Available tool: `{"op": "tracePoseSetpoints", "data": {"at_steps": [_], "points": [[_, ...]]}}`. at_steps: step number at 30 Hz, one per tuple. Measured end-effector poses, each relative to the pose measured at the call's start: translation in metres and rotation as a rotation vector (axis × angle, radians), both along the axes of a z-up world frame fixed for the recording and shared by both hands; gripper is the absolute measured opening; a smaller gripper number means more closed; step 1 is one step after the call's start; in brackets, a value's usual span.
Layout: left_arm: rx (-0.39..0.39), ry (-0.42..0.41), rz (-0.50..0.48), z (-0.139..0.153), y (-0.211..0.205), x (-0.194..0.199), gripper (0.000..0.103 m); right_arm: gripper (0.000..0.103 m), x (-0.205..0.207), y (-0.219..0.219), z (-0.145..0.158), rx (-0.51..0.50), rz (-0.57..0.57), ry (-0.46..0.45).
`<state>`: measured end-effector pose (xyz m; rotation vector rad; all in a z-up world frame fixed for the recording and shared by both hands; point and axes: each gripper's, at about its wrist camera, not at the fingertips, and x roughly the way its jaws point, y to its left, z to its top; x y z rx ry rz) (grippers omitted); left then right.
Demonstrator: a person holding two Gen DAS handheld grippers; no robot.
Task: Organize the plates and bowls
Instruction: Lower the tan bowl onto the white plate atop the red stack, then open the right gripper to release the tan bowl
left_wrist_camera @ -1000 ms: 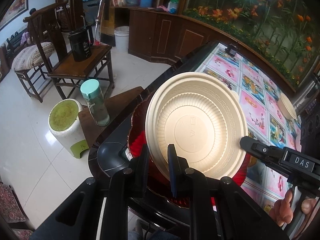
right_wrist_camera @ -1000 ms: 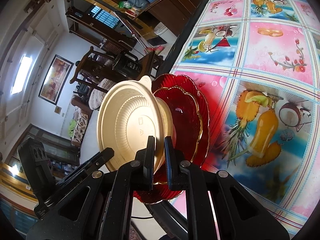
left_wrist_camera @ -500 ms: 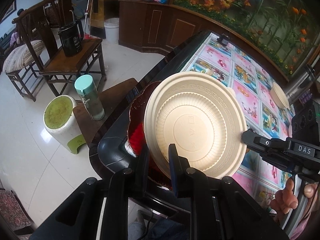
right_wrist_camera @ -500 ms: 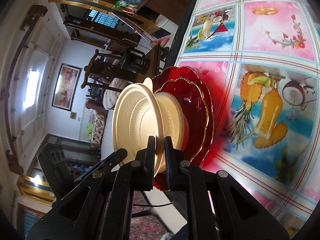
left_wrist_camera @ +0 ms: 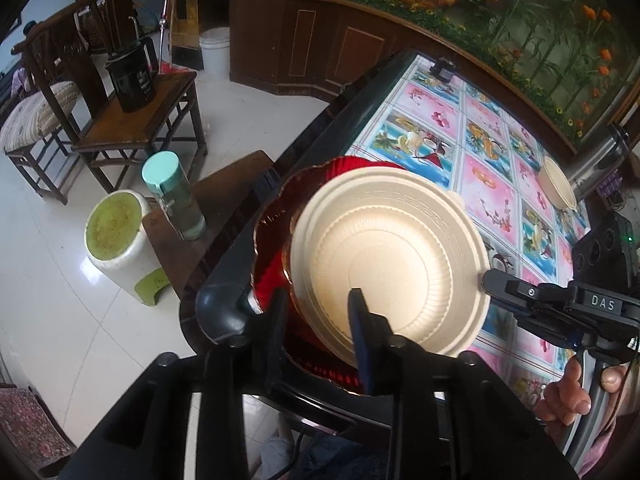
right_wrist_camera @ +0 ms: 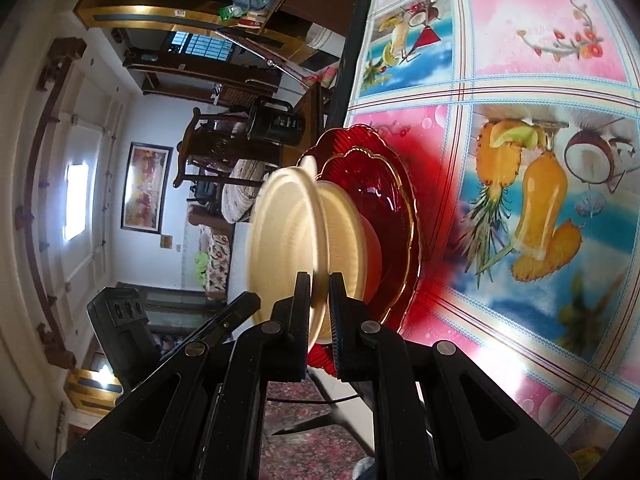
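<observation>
A cream plastic bowl (left_wrist_camera: pixel 392 264) hangs just above two stacked red scalloped plates (left_wrist_camera: pixel 276 236) at the table's near left corner. My right gripper (right_wrist_camera: pixel 319 300) is shut on the bowl's rim (right_wrist_camera: pixel 316 320); it shows in the left wrist view (left_wrist_camera: pixel 520 296) at the bowl's right edge. My left gripper (left_wrist_camera: pixel 316 320) is open, its fingers straddling the bowl's near rim with a gap on both sides. In the right wrist view the bowl (right_wrist_camera: pixel 288 240) stands edge-on over the red plates (right_wrist_camera: pixel 384 208). A second cream bowl (left_wrist_camera: pixel 558 188) sits far right on the table.
The table (left_wrist_camera: pixel 492 184) has a fruit-print cloth (right_wrist_camera: pixel 532 200). Beside its left edge stand a low wooden stool with a green-capped bottle (left_wrist_camera: pixel 174 196), a white-green stool (left_wrist_camera: pixel 120 244), and a chair with a black kettle (left_wrist_camera: pixel 132 76). A metal pot (left_wrist_camera: pixel 596 168) stands far right.
My left gripper has opened and let go of the bowl's rim. The right gripper still holds the bowl, which has dropped closer to the red plates.
</observation>
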<state>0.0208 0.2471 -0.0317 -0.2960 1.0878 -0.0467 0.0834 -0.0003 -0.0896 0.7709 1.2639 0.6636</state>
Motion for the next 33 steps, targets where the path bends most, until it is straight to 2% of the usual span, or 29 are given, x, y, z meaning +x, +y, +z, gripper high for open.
{"op": "tracePoseSetpoints", "data": {"at_steps": [22,24,26,27,33], "points": [[-0.034,0.040,0.006,-0.012,0.004,0.005,0.036,0.010,0.006,-0.004,-0.012,0.040,-0.012,0.049],[-0.034,0.041,0.007,-0.012,0.003,0.005,0.036,0.014,0.006,-0.005,-0.011,0.044,-0.005,0.051],[-0.031,0.038,0.006,-0.012,0.003,0.005,0.036,0.033,0.006,-0.006,-0.010,0.043,-0.006,0.053],[-0.029,0.035,0.005,-0.012,0.003,0.005,0.036,0.037,0.005,-0.006,-0.009,0.039,-0.010,0.051],[0.019,-0.010,0.009,-0.002,-0.001,-0.001,0.036,0.039,0.004,-0.010,0.004,0.022,-0.020,0.009]]}}
